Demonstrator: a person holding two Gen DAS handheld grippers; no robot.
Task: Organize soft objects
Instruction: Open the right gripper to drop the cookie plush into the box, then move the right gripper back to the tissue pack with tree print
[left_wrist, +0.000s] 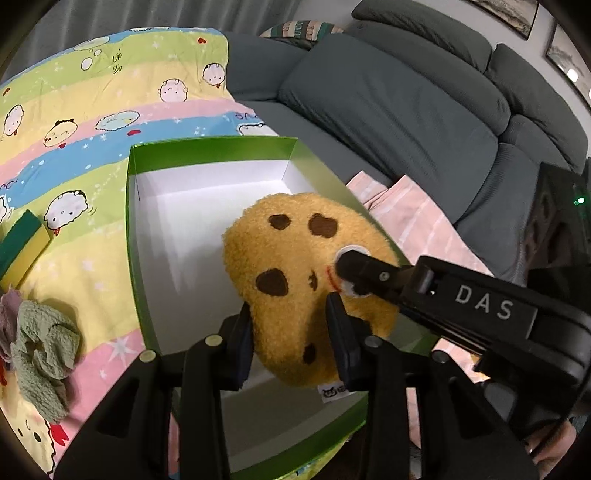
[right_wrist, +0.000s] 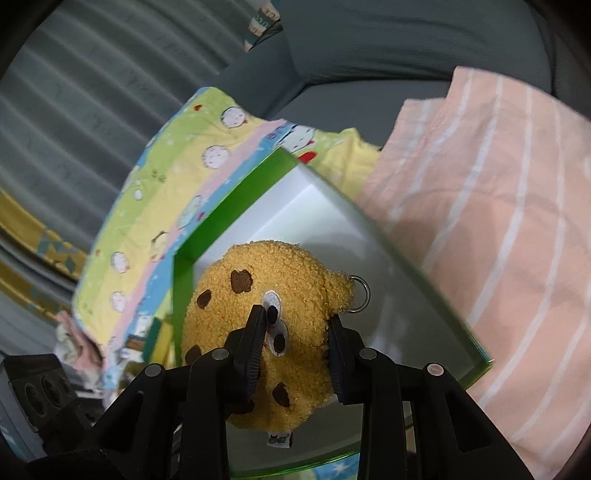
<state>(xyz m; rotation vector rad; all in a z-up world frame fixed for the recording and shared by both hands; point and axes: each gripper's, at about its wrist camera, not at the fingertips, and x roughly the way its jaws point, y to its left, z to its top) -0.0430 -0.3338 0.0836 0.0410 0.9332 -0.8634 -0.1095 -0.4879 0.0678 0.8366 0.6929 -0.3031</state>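
Fuzzy cookie plush going into the green box
Both grippers – left, right – pinch it; next, probably lower and let go

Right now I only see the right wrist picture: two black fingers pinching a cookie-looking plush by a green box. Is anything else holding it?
Observer: Yes. The left gripper clamps the cookie plush too, lower down, near its tag.
Operator: Any other soft things lying around?
Observer: A crumpled green cloth lies on the cartoon blanket, outside the green box, to its left in the left wrist view.
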